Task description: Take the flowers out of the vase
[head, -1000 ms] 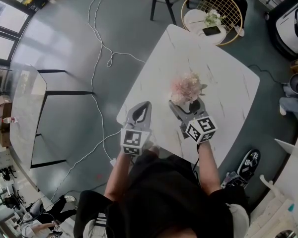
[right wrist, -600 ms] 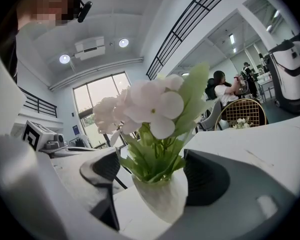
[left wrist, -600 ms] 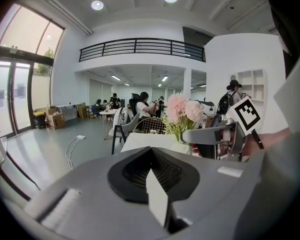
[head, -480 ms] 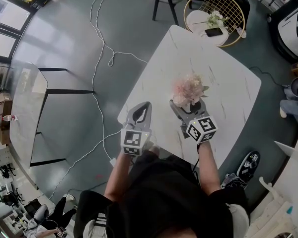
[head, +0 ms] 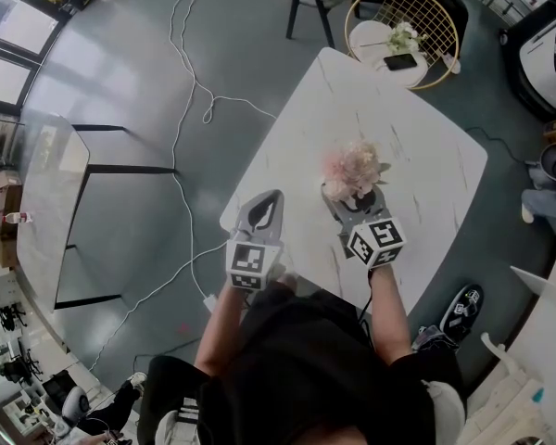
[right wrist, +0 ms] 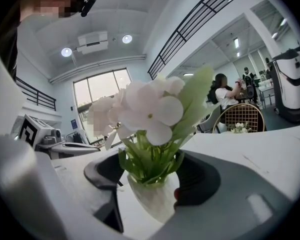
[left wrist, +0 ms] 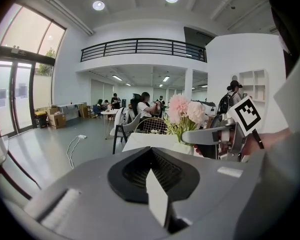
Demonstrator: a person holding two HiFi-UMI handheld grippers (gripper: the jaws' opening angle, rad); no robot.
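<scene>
While the pink flowers (right wrist: 145,109) stand in the white vase (right wrist: 152,199) on the marble table (head: 426,128), your right gripper (head: 352,198) brackets that vase, jaws just closing but not yet clamped. Your left gripper (head: 273,197) hovers nearby, jaws pressed together, empty.

The desk (head: 417,146) is finished in smooth veined marble; the vase (right wrist: 152,201) looks smooth white, the left tool (head: 274,197) matt grey plastic.

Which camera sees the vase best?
The right gripper view: the vase sits close up, white, below the flowers. The head view looks down on the flowers, which cover it. The left gripper view shows at most a small bit, far off.
</scene>
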